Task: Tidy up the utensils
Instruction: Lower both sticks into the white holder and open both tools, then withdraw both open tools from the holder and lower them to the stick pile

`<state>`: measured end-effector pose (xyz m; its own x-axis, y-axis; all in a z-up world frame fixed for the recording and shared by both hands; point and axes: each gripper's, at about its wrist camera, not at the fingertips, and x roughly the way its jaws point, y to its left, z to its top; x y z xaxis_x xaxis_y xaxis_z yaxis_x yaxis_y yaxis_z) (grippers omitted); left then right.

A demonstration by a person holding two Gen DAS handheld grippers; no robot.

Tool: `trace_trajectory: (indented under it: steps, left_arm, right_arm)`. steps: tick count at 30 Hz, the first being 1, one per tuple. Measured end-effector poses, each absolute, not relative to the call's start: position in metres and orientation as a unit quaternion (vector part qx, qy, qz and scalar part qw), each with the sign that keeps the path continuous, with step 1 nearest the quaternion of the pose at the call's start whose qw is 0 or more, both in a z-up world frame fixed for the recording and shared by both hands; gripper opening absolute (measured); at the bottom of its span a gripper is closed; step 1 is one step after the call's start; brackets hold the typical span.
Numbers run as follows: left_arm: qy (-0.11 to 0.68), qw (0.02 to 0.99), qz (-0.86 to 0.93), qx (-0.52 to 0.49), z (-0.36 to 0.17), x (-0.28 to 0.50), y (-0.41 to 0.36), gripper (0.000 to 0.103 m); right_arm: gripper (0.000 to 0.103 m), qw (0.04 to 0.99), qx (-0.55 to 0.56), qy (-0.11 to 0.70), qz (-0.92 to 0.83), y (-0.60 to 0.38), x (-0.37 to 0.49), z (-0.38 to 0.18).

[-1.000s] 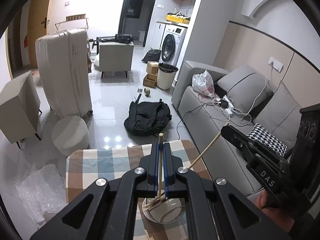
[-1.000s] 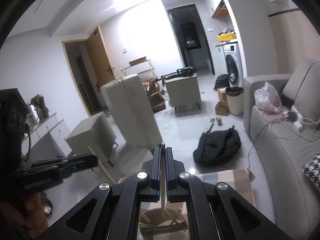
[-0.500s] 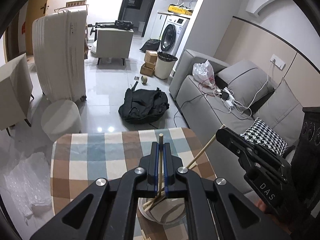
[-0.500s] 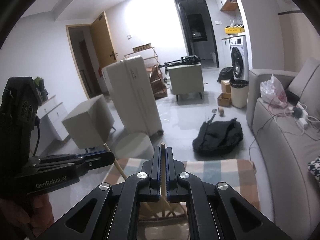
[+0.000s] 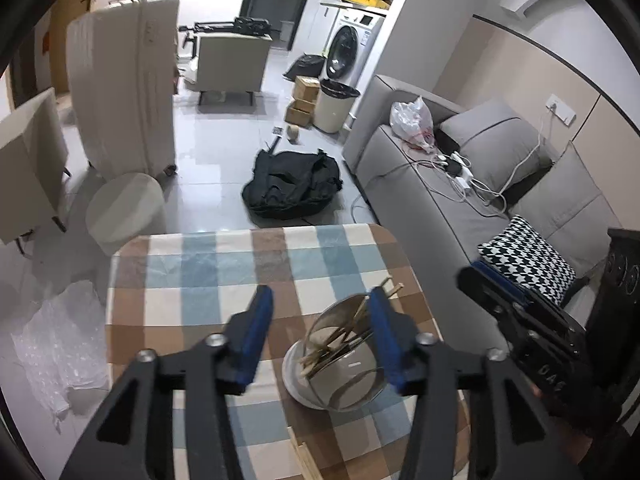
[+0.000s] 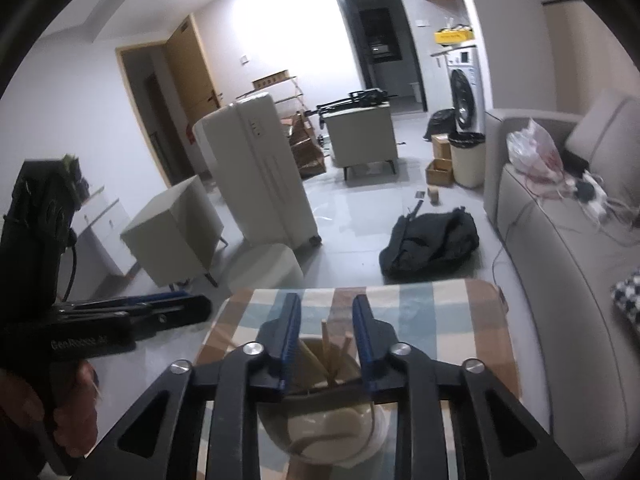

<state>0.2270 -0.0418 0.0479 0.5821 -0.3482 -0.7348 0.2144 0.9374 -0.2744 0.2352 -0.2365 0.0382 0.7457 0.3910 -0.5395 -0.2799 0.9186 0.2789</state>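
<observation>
Presently both sets of jaws just opened, nothing gripped: left gripper (image 5: 318, 322) wider, right gripper (image 6: 326, 330) narrower. Chopsticks (image 5: 344, 344) released, leaning upright-tilted in bowl (image 5: 340, 396) on checked worktop (image 5: 224, 264), directly below right jaws.

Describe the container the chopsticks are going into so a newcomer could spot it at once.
Find the checked tablecloth in front of the grey sofa. Near its sofa-side edge stands a round, shiny metal holder with wooden chopsticks leaning inside, the only container on the cloth.

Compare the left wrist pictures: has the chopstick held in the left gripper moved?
Yes. The left gripper has just been opening; the chopstick now lies in the holder on the checked cloth, no longer upright between the jaws.
</observation>
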Motion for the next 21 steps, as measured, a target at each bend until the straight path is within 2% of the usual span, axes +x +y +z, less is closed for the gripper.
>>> trace_trajectory:
  steps: [1,3,5,9,15,18,21]
  left_arm:
    - [0.426,0.888,-0.156,-0.077,0.049,0.223,-0.041,0.046]
    - [0.425,0.89,-0.147,-0.074,0.054,0.216,-0.039,0.047]
    - [0.422,0.894,-0.136,-0.07,0.058,0.206,-0.038,0.05]
    - [0.41,0.901,-0.128,-0.065,0.065,0.187,-0.038,0.058]
    - [0.396,0.91,-0.111,-0.058,0.072,0.161,-0.038,0.068]
    - [0.387,0.915,-0.102,-0.051,0.075,0.15,-0.038,0.076]
    - [0.382,0.918,-0.096,-0.044,0.077,0.139,-0.039,0.077]
  right_arm:
    - [0.028,0.93,0.095,0.308,0.177,-0.241,0.233,0.038]
    - [0.039,0.93,0.104,0.308,0.17,-0.247,0.225,0.04]
    - [0.045,0.931,0.114,0.308,0.162,-0.253,0.214,0.042]
    - [0.049,0.931,0.125,0.304,0.158,-0.258,0.194,0.048]
    - [0.068,0.935,0.129,0.289,0.158,-0.257,0.16,0.062]
    - [0.071,0.937,0.128,0.281,0.161,-0.257,0.144,0.068]
    - [0.076,0.939,0.128,0.276,0.164,-0.256,0.127,0.073]
